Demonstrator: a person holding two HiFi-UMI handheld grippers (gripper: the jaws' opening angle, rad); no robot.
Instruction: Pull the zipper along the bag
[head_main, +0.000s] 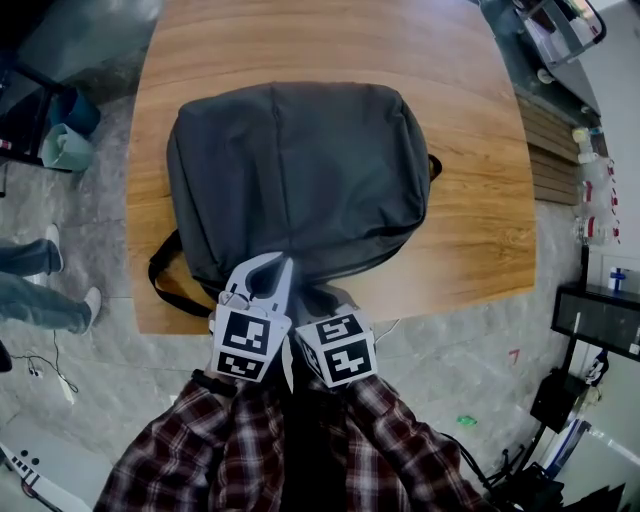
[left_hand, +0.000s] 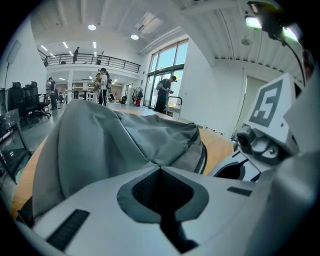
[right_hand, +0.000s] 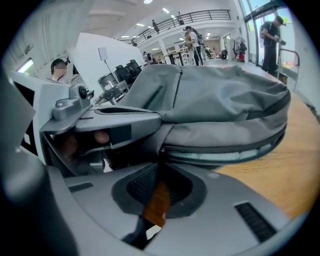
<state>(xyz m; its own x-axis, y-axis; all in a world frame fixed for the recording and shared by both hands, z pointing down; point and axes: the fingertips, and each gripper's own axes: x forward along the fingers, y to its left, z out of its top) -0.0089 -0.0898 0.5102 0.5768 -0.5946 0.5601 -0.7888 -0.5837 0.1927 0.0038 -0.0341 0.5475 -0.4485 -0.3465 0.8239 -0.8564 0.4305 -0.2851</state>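
Note:
A dark grey backpack (head_main: 300, 170) lies flat on the wooden table (head_main: 480, 200). Both grippers meet at its near edge. My left gripper (head_main: 282, 268) is shut on a fold of the bag's fabric (left_hand: 100, 140), which gathers to a point at the jaw tips (left_hand: 160, 169). Just to its right, my right gripper (head_main: 318, 300) is shut on the zipper pull (right_hand: 159, 152), a thin dark tab running down between the jaws (right_hand: 159, 162). From there the zipper track (right_hand: 225, 156) runs right along the bag's side, with a pale lining showing in the gap.
A black strap (head_main: 160, 275) hangs over the table's near left edge. A person's legs (head_main: 35, 290) and a teal bin (head_main: 65, 140) are on the floor at left. Shelving and gear (head_main: 600, 210) stand at right.

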